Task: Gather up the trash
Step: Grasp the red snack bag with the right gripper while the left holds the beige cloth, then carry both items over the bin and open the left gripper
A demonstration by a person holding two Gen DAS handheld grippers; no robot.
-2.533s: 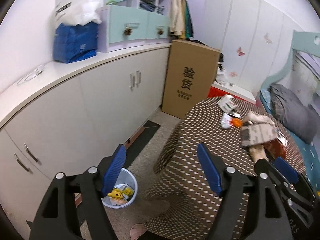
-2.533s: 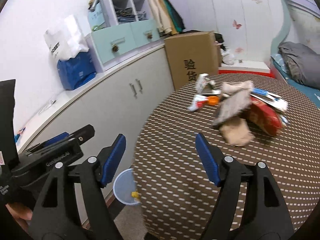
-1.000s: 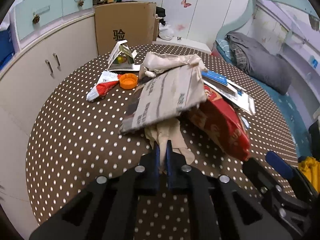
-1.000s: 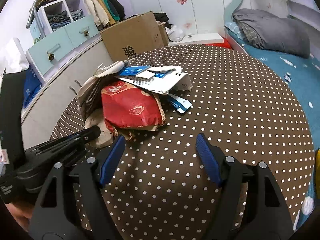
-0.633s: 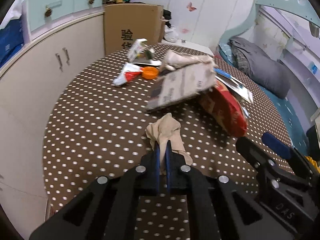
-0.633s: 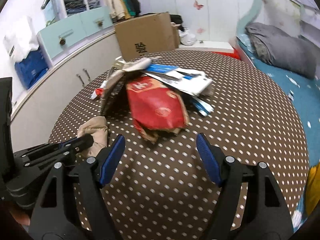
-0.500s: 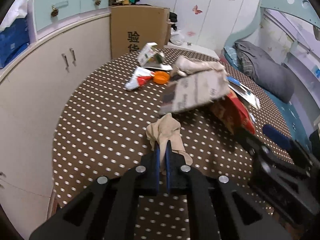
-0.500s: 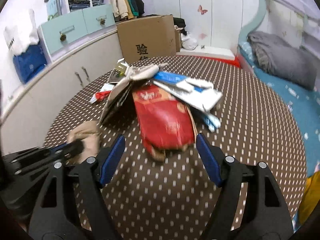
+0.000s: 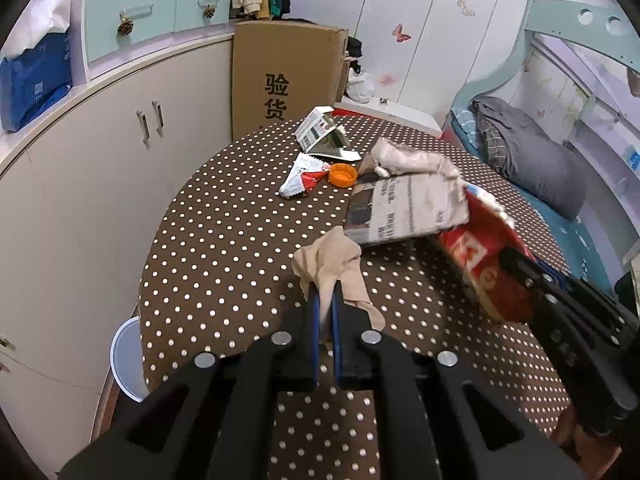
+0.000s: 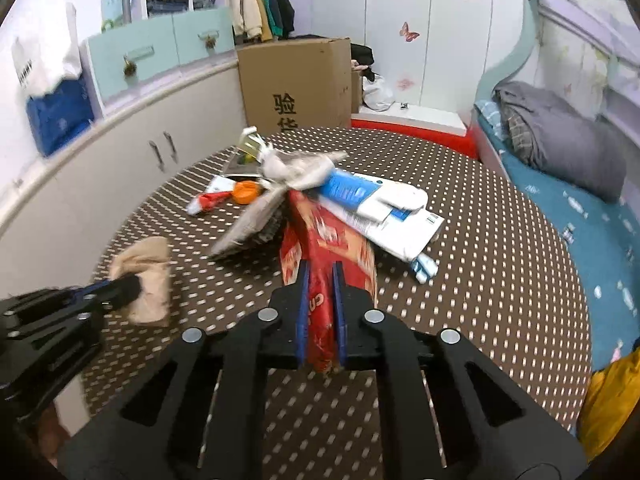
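Left gripper (image 9: 325,312) pinches the beige stocking (image 9: 334,264) and right gripper (image 10: 320,292), jaws just closing, clamps the red wrapper (image 10: 326,248), seemingly bound for the bin (image 9: 125,356)

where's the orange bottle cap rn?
The orange bottle cap lies on the polka-dot table, left of the newspaper, touching the red-and-white wrapper; right wrist view shows it too.

At the lower left of the left wrist view, the white plastic waste bin (image 9: 125,360) is half hidden behind the brown polka-dot tablecloth (image 9: 224,264). At the right edge, the black right gripper (image 9: 520,266) covers the end of the crumpled red snack bag (image 9: 476,256). In the right wrist view, a yellow object (image 10: 612,396) is cut off at the lower right, unidentifiable.
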